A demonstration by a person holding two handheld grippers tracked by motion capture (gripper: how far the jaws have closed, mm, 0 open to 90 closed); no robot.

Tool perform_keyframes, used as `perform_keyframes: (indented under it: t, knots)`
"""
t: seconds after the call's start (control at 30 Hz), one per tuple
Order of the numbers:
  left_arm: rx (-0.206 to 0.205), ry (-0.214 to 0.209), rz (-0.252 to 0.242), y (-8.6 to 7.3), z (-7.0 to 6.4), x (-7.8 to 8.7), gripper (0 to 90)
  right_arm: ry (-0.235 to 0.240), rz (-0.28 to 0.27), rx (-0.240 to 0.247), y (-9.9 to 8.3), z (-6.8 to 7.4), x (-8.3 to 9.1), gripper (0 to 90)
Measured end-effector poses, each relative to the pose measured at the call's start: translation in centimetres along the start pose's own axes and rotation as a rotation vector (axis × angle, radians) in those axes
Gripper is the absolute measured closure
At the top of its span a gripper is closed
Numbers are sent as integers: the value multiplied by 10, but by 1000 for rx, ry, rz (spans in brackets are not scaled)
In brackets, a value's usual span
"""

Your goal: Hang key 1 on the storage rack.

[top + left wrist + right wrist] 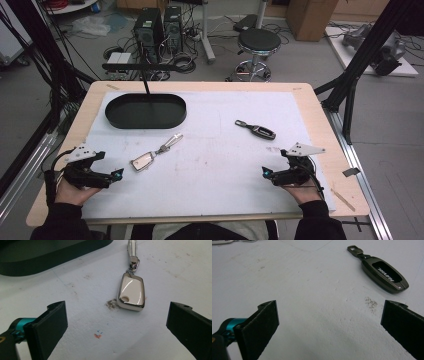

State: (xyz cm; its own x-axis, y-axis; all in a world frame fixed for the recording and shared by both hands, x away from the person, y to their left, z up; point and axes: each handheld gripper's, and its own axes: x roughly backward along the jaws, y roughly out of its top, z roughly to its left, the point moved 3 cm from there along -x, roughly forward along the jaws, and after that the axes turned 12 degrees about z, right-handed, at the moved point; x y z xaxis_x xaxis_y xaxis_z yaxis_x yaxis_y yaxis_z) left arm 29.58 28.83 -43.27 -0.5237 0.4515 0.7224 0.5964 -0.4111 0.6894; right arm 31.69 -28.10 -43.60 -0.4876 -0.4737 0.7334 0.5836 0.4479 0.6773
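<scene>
I hold a pair of tongs in each hand over a white mat on a wooden table. My left gripper rests near the mat's left edge, jaws spread wide and holding nothing; a white key fob with a chrome rim lies flat just ahead of it. My right gripper sits near the right edge, jaws likewise spread and empty. A dark key fob lies farther ahead of it. A black oval tray sits at the far left.
</scene>
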Motion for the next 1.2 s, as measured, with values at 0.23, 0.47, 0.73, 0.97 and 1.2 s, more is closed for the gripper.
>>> perform_keyframes:
  t: [0.23, 0.47, 0.73, 0.97, 1.2]
  knots:
    - [2, 1, 1, 0, -1, 0, 39, -6, -3, -3, 0, -1, 0, 8]
    - [10, -4, 1, 1, 0, 0, 39, -8, 1, -1, 0, -1, -1, 8]
    - [10, -24, 19, 7, -4, -3, 39, -12, 7, 4, 1, 0, -3, 8]
    - [-16, -25, 54, 19, -8, -12, 40, -8, 0, 2, 4, -1, -5, 8]
    - [-48, -30, 94, 38, -8, -25, 40, -5, 4, 8, 6, -1, -8, 8]
